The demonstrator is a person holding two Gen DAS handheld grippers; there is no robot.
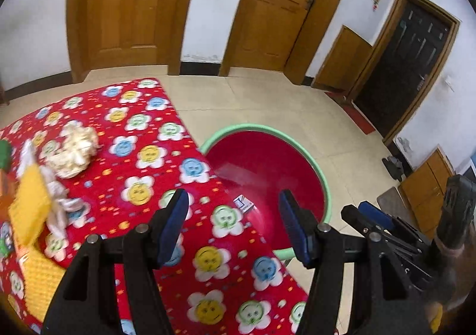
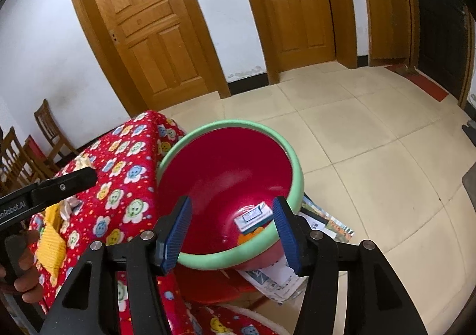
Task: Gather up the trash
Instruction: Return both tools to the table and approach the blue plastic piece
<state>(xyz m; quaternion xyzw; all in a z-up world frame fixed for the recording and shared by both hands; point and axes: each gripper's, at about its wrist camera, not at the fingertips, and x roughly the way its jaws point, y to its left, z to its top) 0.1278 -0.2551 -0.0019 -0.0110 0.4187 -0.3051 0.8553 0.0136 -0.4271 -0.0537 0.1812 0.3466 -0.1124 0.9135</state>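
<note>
Right gripper (image 2: 230, 232): jaws apart, empty, poised over the green-rimmed red basin (image 2: 293, 153), where a small blue-and-white carton (image 2: 253, 216) already lies. Left gripper (image 1: 235, 225): likewise apart and empty above the flowered tablecloth (image 1: 166, 162). Remaining trash, a crumpled paper wad (image 1: 74, 153) and yellow wrapper (image 1: 29, 207), sits on the table's far left; best approached low, clamping the wad's middle.

Yellow sponge (image 1: 28, 210) and white wrappers (image 1: 59, 201) blurred; the basin (image 2: 293, 156) hides papers (image 2: 276, 278) beneath.
</note>
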